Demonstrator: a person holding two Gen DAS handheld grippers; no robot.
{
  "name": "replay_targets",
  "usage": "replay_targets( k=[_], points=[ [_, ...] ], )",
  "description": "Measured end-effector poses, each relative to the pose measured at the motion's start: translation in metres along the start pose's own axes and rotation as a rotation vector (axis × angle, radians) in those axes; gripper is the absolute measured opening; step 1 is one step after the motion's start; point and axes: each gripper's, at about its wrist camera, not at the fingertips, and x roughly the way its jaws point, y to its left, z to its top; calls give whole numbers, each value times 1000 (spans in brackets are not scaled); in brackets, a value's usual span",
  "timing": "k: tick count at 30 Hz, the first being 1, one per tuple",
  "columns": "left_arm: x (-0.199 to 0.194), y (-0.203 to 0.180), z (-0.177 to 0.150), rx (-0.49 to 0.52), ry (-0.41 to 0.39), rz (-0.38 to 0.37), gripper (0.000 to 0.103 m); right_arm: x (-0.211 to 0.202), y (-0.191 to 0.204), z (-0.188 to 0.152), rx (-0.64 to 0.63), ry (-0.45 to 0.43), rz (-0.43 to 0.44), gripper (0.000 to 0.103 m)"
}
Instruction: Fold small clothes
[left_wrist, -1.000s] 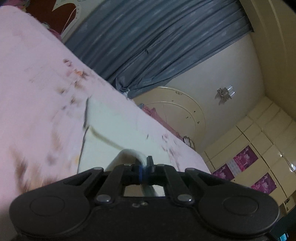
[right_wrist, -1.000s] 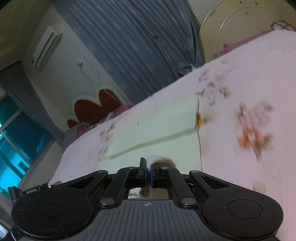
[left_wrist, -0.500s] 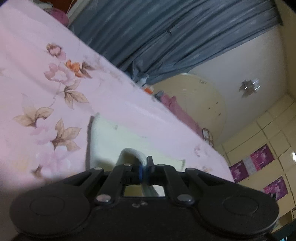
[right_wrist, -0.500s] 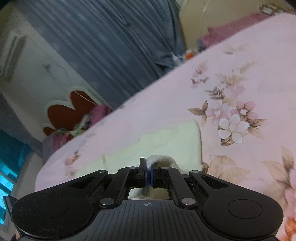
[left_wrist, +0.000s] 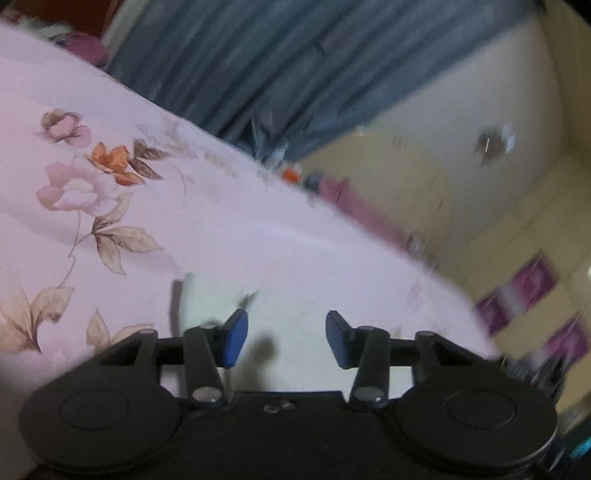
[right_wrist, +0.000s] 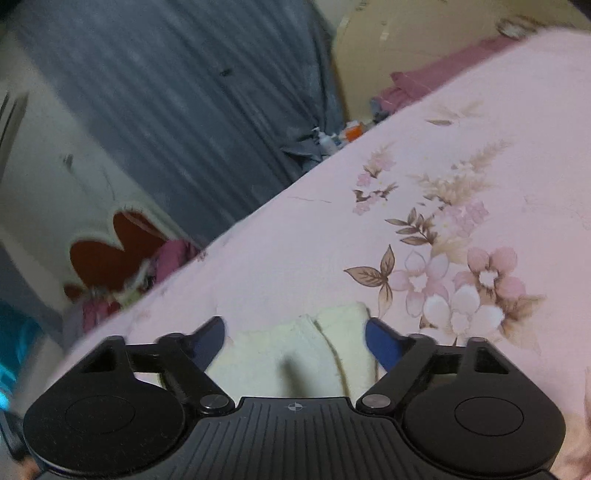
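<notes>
Between the blue pads of the left gripper (left_wrist: 282, 338), whose jaws stand spread apart and grasp nothing, lies the pale cream cloth (left_wrist: 291, 314), flat on the bed and partly hidden by the gripper body; the left wrist view is blurred, so the cloth's edges are indistinct. A dark shadow falls on the cloth just ahead of the gripper body. The right gripper (right_wrist: 295, 339) likewise has its jaws released and wide, with the same cream cloth (right_wrist: 295, 347) lying between the two blue pads and touching neither as far as can be told; here a folded edge shows as a raised seam running toward the camera, and the cloth's far corner ends just beside a printed flower. Beneath the cloth spreads the pink bedsheet (right_wrist: 303, 251), patterned with pink and orange blossoms and brown leaves on either side of the cloth. Beyond the bed's far edge hangs a blue-grey curtain (right_wrist: 177, 103); near its foot stand small bottles (right_wrist: 327, 140), one with an orange part. A cream rounded headboard (left_wrist: 402, 192) with a pink pillow (right_wrist: 436, 81) against it closes one end of the bed, and a red flower-shaped wall ornament (right_wrist: 110, 254) shows in the right wrist view.
</notes>
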Motion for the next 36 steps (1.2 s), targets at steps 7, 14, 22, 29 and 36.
replay_targets(
  k=[7, 14, 22, 29, 36],
  points=[
    [26, -31, -4, 249, 92, 148, 11, 35, 27, -15, -266, 102, -129, 44],
    [12, -38, -9, 281, 18, 145, 1, 32, 42, -27, -425, 53, -166, 2],
    [30, -27, -10, 233, 25, 188, 7, 43, 27, -29, -373, 72, -214, 2],
    [14, -90, -29, 371, -39, 125, 34, 16, 75, -36, -472, -12, -170, 58],
    [61, -133, -65, 532, 38, 116, 64, 62, 132, -88, -659, 117, -5, 43]
  ],
)
